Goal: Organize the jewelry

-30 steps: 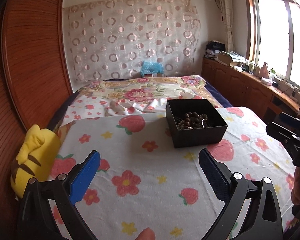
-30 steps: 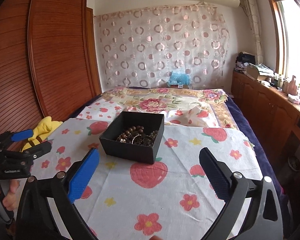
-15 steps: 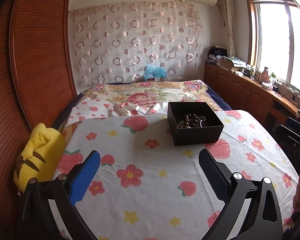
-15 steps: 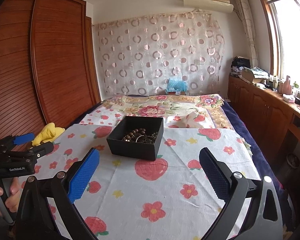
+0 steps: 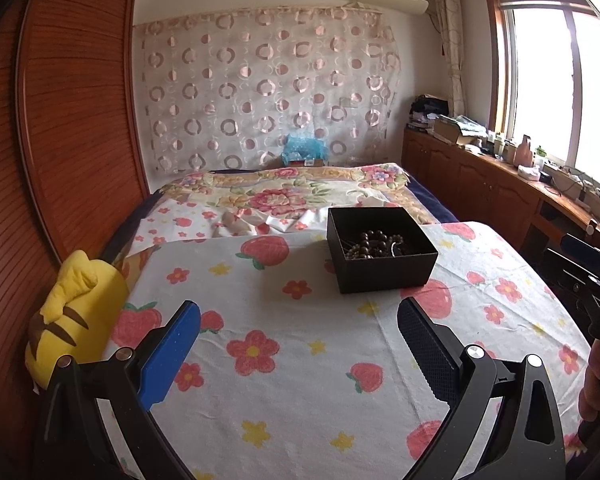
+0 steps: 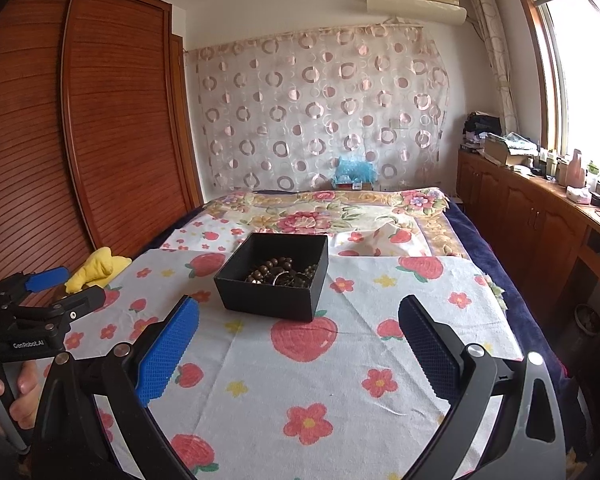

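beads (image 5: 374, 240), perhaps bracelets, fill black box (image 5: 388, 276).

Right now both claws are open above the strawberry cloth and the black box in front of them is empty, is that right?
Not quite. The box is not empty: the right wrist view shows dark beads lying in it. The rest stands: the left claw and the right claw are both open above the cloth.

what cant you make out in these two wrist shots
- Dark wooden bead strands in the open black cardboard box: near wall hides the lower pile in both views; separate pieces too small to count.
- Yellow plush toy: right view, partly hidden behind the left gripper.
- Wooden counter clutter: too small, backlit.
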The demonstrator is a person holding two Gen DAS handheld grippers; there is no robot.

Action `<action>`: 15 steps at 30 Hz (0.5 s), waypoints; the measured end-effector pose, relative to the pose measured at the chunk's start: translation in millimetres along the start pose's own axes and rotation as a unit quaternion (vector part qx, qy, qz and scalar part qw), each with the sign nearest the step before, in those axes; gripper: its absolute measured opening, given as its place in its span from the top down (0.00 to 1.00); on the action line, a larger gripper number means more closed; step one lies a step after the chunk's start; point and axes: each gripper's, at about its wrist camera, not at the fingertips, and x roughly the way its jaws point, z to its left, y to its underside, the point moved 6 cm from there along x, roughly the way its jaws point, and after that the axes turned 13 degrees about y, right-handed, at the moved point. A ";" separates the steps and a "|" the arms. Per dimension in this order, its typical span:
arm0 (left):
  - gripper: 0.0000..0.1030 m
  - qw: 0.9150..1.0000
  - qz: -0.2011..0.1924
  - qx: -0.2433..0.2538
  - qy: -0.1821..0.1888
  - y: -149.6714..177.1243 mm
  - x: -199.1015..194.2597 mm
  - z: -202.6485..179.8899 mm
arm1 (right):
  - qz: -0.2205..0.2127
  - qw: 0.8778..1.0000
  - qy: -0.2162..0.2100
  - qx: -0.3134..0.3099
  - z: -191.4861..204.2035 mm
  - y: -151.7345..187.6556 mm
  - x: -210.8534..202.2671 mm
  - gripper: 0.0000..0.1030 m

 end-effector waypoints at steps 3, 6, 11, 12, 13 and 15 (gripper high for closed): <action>0.08 1.000 -0.001 0.000 0.000 -0.1 -0.6 -0.6 | 0.001 1.000 -0.002 0.001 0.0 -0.3 0.7 0.02; 0.08 1.000 0.000 0.000 0.000 0.0 -0.1 -0.4 | 0.000 1.000 -0.002 0.001 0.2 0.0 -0.9 0.02; 0.08 1.000 0.001 0.000 0.000 0.2 -0.2 -0.9 | 0.000 1.000 -0.002 0.002 0.2 0.2 -1.6 0.02; 0.08 1.000 0.000 0.000 0.000 0.2 -0.1 -0.7 | 0.000 1.000 -0.002 0.002 0.3 0.5 -2.1 0.02; 0.08 1.000 0.000 0.000 0.000 0.2 -0.3 -1.0 | 0.000 1.000 -0.002 0.001 0.3 0.8 -2.5 0.02; 0.08 1.000 0.000 0.000 0.000 0.1 -0.3 -0.9 | 0.000 1.000 -0.002 0.001 0.2 0.1 -1.0 0.02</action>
